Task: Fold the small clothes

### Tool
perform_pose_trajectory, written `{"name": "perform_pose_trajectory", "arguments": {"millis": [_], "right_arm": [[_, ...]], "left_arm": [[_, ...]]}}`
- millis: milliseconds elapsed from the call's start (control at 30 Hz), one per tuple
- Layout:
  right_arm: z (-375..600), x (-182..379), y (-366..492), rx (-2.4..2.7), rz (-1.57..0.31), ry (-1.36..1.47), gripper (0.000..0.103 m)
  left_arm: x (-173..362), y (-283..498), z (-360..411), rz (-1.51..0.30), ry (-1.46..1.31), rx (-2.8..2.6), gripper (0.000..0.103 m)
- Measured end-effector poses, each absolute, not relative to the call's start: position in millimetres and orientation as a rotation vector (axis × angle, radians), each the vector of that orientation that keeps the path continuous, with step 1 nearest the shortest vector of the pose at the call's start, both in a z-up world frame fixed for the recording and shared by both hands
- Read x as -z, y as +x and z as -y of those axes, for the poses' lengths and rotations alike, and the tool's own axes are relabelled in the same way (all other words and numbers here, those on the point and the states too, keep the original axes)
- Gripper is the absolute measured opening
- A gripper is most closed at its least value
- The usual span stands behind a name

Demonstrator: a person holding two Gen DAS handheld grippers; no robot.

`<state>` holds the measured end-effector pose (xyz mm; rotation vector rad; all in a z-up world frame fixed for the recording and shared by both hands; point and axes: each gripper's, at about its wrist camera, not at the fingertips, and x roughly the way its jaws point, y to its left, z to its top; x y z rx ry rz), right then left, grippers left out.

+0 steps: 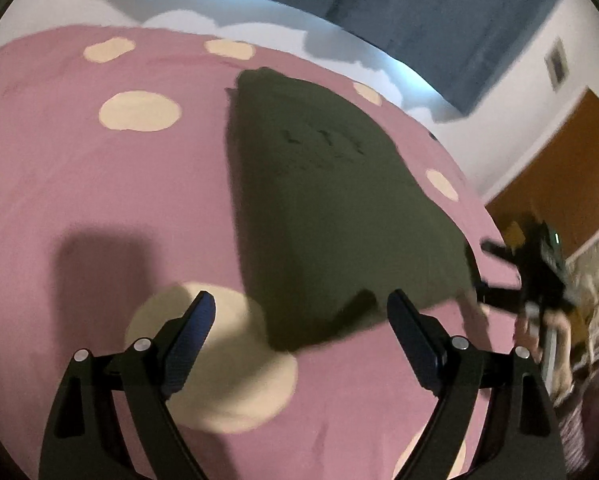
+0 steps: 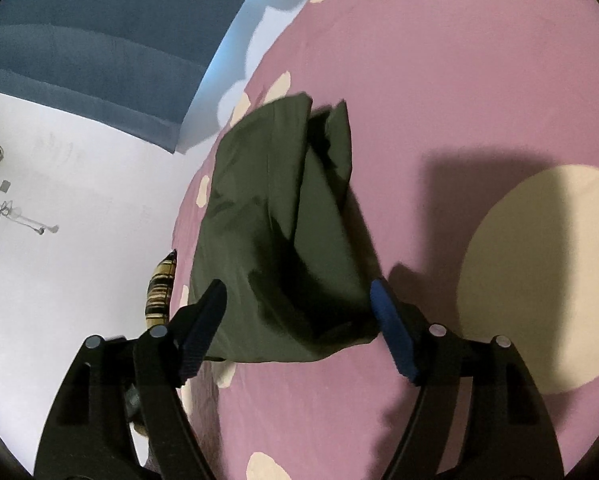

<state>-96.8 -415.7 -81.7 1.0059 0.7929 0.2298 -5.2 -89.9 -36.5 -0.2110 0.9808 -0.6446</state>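
A dark olive-green garment [image 1: 319,200] lies folded on a pink bedsheet with cream spots [image 1: 99,200]. My left gripper [image 1: 301,304] is open and empty, its fingers just short of the garment's near edge. The right gripper shows at the right of the left wrist view [image 1: 487,272], beside the garment's far corner. In the right wrist view the garment [image 2: 275,232] lies in folded layers, and my right gripper [image 2: 299,292] is open with its fingers either side of the garment's near end, holding nothing.
The bed's edge runs along a white wall [image 2: 59,280]. A blue headboard [image 1: 439,20] stands at the far end. A striped yellow-and-black cloth [image 2: 161,292] sits off the bed's edge. An orange-brown panel [image 1: 559,160] is at the right.
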Motion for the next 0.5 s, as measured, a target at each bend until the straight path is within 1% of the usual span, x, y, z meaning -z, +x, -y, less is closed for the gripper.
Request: {"name": "perform_pose_trajectory", "arguments": {"millis": [33, 167, 267, 400, 500], "right_arm": [[414.2, 82.9, -96.7, -0.232, -0.795, 1.002, 0.078], [411.0, 92.6, -91.1, -0.241, -0.801, 1.025, 0.079], [402.1, 93.0, -86.4, -0.255, -0.814, 0.981, 0.08], [390.0, 94.6, -77.1, -0.255, -0.86, 0.89, 0.08], [389.3, 89.0, -75.2, -0.247, -0.855, 0.859, 0.08]], "left_arm": [[41.2, 4.2, 88.9, -1.005, -0.235, 0.648, 0.087], [57.2, 25.6, 89.5, -1.093, -0.349, 0.687, 0.087], [61.8, 31.7, 94.0, -1.109, -0.385, 0.7, 0.088], [68.7, 38.1, 99.8, -1.135, -0.409, 0.713, 0.088], [65.4, 38.6, 104.2, -1.146, -0.421, 0.733, 0.087]]}}
